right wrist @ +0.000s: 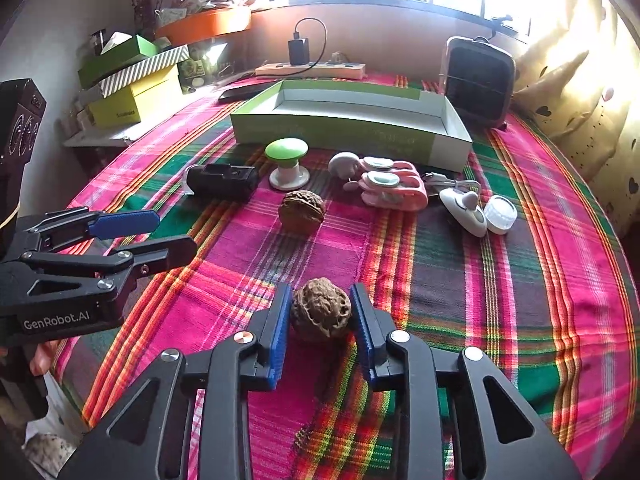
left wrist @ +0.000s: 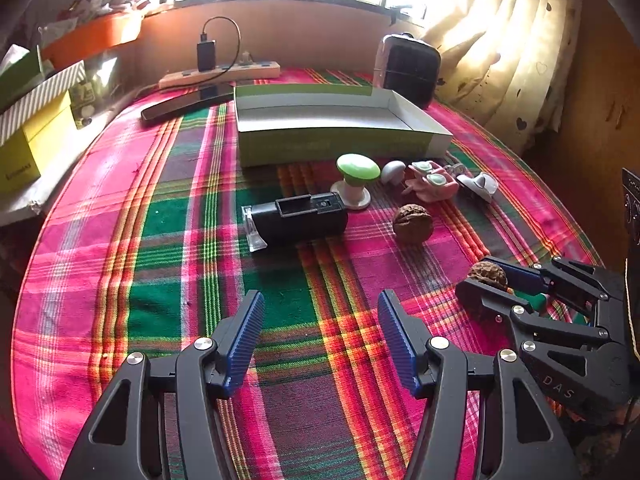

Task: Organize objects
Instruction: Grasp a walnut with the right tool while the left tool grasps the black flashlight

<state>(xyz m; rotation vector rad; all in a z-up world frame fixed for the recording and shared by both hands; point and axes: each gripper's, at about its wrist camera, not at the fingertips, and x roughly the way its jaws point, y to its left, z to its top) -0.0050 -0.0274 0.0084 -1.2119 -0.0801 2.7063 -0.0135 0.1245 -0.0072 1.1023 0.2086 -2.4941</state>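
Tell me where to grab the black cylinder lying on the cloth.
Grip the black cylinder across its round middle, coming from above with the open left gripper. It lies on its side, its long axis across the view, so the curved flanks give opposing faces; avoid the clear end piece.

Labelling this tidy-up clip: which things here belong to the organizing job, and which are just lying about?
Job:
- walnut between the right tongs
- second walnut
- open box
- green-topped knob
- black case
- pink clips
- left tongs, open

Lying about:
- power strip
- heater
- stacked boxes
- curtain
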